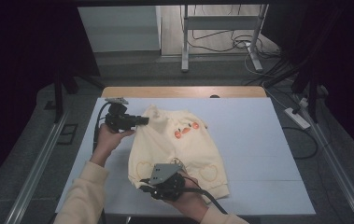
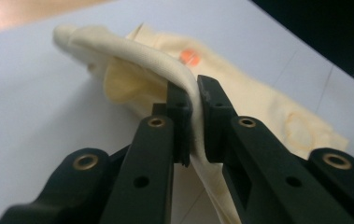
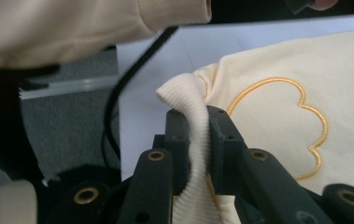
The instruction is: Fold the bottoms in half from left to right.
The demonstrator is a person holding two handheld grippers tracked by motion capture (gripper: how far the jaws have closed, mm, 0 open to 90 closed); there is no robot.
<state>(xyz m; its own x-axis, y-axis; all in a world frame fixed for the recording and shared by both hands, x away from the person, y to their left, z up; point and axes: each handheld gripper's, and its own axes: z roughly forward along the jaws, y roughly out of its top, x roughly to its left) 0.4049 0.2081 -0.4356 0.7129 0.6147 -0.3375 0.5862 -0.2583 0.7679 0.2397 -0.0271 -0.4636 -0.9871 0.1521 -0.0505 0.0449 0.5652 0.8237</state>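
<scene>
A dim room with grey floor (image 1: 20,154), cables and a metal stand (image 1: 221,28) surrounds the white-covered bench (image 1: 258,154), whose wooden far edge shows. On the bench's left half lies a cream sweatshirt (image 1: 165,149). The left gripper (image 2: 194,109) has its fingers clenched on a fold near the collar; the right gripper (image 3: 197,135) has its fingers pinching the ribbed hem.

One camera looks down and forward over the worktop (image 1: 258,140) from above. Two others ride close behind the jaws. All three share the cream garment (image 1: 174,149).
</scene>
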